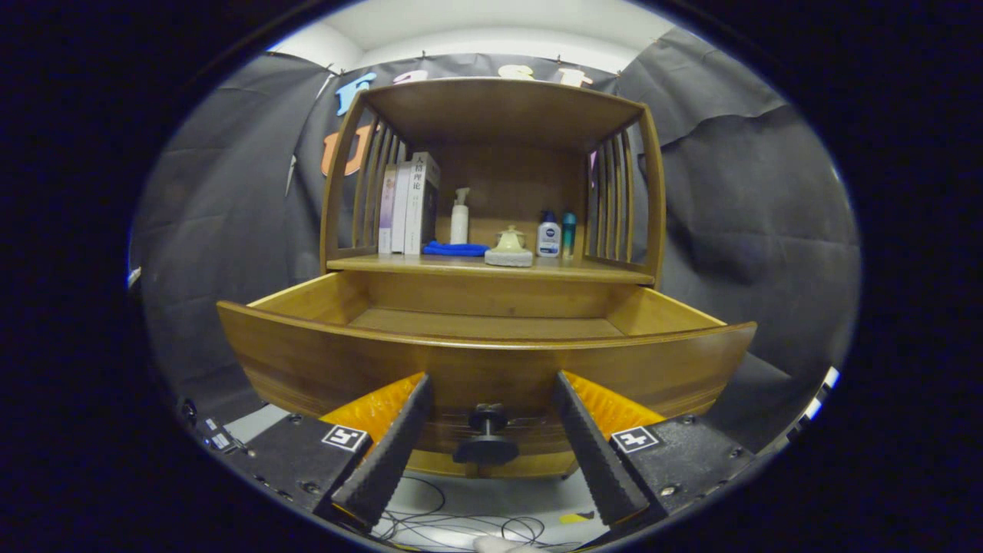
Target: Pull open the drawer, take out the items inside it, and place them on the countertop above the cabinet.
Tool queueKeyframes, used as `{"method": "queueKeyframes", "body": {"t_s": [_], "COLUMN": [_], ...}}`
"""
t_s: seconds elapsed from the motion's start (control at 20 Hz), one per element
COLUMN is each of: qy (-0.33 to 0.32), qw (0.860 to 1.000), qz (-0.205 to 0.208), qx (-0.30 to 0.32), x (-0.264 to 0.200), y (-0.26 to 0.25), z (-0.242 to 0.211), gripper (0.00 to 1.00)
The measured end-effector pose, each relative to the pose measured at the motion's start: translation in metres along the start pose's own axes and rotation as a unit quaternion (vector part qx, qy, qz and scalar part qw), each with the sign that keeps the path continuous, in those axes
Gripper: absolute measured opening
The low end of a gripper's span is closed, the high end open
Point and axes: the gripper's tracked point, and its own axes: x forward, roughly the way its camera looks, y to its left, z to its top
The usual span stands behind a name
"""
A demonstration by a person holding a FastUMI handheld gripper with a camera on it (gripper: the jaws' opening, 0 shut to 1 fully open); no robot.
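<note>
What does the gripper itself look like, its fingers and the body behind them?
The gripper has two long wedge-shaped fingers with a finely ribbed grip texture. Behind them sit flat black plates with screws, each bearing a square black-and-white marker, plus orange textured panels.

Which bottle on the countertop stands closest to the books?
The tall white pump bottle, just right of the books and behind the blue cloth. The two smaller bottles stand far right. The tool is open around the drawer knob.
</note>
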Motion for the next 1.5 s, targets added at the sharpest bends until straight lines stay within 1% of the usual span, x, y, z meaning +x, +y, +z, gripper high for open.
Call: {"method": "queueKeyframes", "body": {"t_s": [0.45, 0.75, 0.8, 1.3, 1.5], "qy": [0.000, -0.008, 0.004, -0.005, -0.007], "qw": [1.000, 1.000, 1.000, 1.000, 1.000], "qz": [0.003, 0.004, 0.003, -0.006, -0.007], "qx": [0.002, 0.011, 0.012, 0.016, 0.015], "x": [0.029, 0.065, 0.071, 0.130, 0.147], "y": [0.001, 0.003, 0.004, 0.008, 0.008], "z": [0.012, 0.029, 0.025, 0.039, 0.042], "gripper": [0.99, 0.99, 0.99, 0.99, 0.99]}}
